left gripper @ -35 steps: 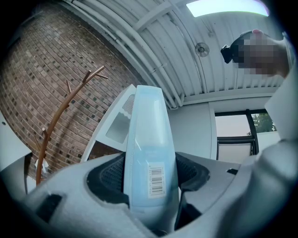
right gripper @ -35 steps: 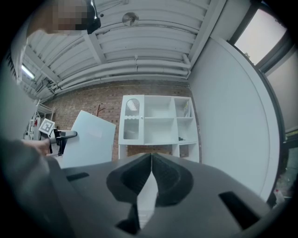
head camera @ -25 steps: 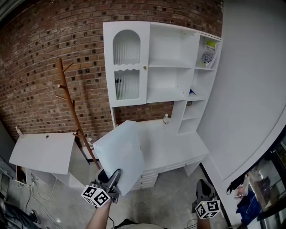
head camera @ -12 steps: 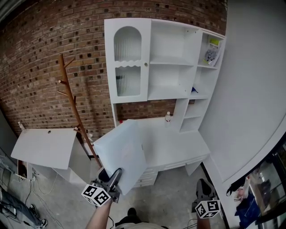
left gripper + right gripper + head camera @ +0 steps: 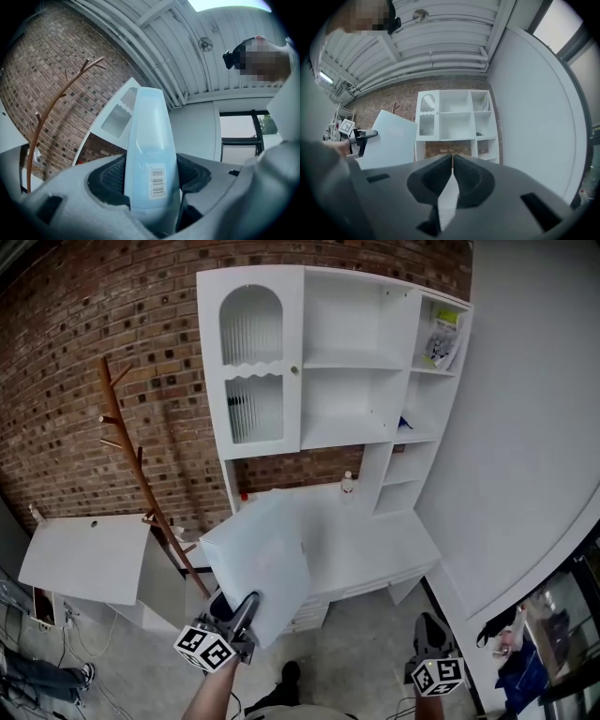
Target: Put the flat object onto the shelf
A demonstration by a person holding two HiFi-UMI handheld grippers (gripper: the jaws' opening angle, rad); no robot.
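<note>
The left gripper [image 5: 236,613] pinches the pale blue flat object [image 5: 258,563] (maybe a thin pouch), well apart from the white shelf [image 5: 349,399]. The right gripper [image 5: 427,636] is pressed together, empty.

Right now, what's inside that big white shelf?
In the white shelf, a leaning booklet stands in the top right cubby, and a small blue thing lies in the cubby below. The ribbed door hides whatever is behind it.
</note>
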